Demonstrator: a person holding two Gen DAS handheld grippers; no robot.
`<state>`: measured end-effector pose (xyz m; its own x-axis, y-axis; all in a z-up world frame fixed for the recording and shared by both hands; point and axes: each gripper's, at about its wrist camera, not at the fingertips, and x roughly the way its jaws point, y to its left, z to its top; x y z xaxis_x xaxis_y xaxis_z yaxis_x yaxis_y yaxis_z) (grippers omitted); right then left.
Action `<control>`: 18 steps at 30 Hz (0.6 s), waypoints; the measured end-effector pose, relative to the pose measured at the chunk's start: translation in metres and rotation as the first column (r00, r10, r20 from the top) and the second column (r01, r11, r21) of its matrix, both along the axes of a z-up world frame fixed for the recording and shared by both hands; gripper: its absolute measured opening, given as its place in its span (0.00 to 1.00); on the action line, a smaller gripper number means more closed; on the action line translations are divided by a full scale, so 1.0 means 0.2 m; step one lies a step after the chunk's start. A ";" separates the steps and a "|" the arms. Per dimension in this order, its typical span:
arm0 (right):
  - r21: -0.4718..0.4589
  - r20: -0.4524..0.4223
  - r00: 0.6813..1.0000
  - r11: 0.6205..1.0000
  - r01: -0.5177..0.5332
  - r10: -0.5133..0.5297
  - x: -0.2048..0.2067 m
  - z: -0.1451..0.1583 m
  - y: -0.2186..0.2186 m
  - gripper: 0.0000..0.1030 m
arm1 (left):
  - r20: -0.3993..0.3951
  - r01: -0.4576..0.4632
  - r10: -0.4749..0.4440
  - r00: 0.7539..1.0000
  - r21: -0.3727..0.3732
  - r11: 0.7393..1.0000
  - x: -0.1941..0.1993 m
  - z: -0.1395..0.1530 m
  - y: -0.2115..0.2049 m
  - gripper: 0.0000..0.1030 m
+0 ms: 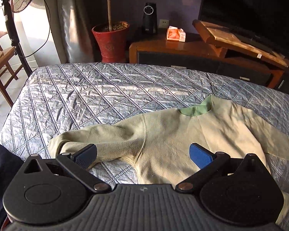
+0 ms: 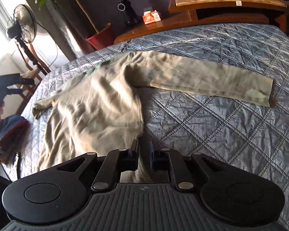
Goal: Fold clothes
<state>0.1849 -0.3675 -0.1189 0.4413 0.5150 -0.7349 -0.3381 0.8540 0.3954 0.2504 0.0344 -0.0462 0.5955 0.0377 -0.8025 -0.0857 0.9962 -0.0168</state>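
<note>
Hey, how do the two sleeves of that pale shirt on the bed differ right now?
The right sleeve lies stretched out straight and flat across the quilt, with its cuff fully showing. The left sleeve is bunched and folded back on itself, its end curled under, close beside one of the left gripper's fingers. Both are the same pale yellow-green fabric and both rest on the quilt.

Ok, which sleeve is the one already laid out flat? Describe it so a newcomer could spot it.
Start at the blue quilted bedspread, where a pale yellow-green long-sleeved top lies spread. From its body, one sleeve runs straight out over the bare quilt, flat to its cuff. The other sleeve is crumpled and bent back on itself.
</note>
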 end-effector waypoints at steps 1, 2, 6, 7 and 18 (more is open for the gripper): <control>0.029 0.003 1.000 1.000 -0.011 0.011 -0.03 -0.01 0.00 0.20 | 0.002 0.002 -0.002 1.000 0.001 1.000 0.00 0.00 0.00 0.99; 0.055 0.011 1.000 0.998 -0.019 0.018 -0.06 -0.02 0.00 0.24 | 0.003 0.005 -0.005 1.000 0.003 1.000 0.00 0.00 0.00 0.99; -0.010 0.025 0.996 0.996 -0.085 0.086 -0.16 -0.06 0.06 0.62 | 0.005 0.015 -0.015 1.000 0.020 1.000 0.00 0.00 -0.03 0.99; -0.060 0.039 0.984 0.983 -0.173 0.176 -0.20 -0.04 0.15 0.62 | 0.005 0.017 -0.017 1.000 0.023 1.000 0.00 -0.01 -0.03 0.99; -0.305 0.051 0.625 0.608 -0.733 0.779 -0.52 -0.05 1.17 0.59 | 0.002 0.054 -0.054 0.999 0.033 0.998 -0.01 0.00 -0.07 0.99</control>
